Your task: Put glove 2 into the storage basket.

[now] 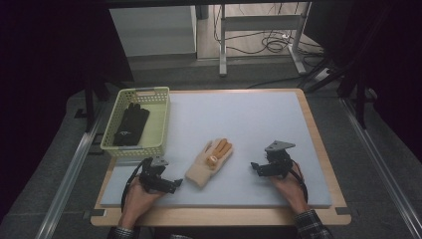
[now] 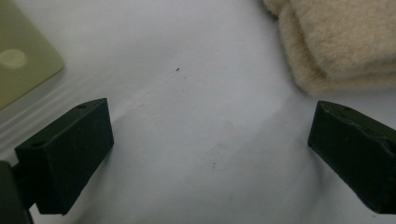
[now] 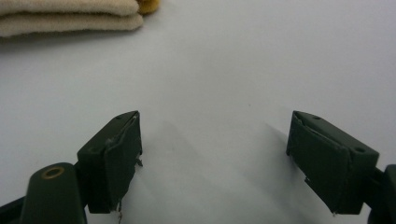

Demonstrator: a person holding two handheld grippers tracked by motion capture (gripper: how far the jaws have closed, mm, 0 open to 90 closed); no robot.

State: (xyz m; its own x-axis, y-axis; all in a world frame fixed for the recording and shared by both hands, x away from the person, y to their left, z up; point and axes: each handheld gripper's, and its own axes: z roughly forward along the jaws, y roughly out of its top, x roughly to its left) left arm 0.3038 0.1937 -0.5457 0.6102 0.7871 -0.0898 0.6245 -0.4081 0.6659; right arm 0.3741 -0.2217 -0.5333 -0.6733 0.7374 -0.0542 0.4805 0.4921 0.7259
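Note:
A cream knitted glove [image 1: 209,162] with orange fingertips lies flat on the pale blue mat [image 1: 249,124], near the front middle. A black glove [image 1: 130,124] lies inside the yellow-green basket [image 1: 160,124] at the left. My left gripper [image 1: 178,182] rests on the mat just left of the cream glove's cuff [image 2: 336,42], jaws wide apart with bare mat between them. My right gripper [image 1: 255,167] sits to the right of the glove, apart from it, jaws wide and empty; the glove's edge [image 3: 70,18] lies at the top left of the right gripper view.
The basket's corner [image 2: 23,65] lies at the left in the left gripper view. The wooden table rim [image 1: 318,134] frames the mat. Beyond the table stand a white desk frame [image 1: 259,30] and floor cables [image 1: 271,42].

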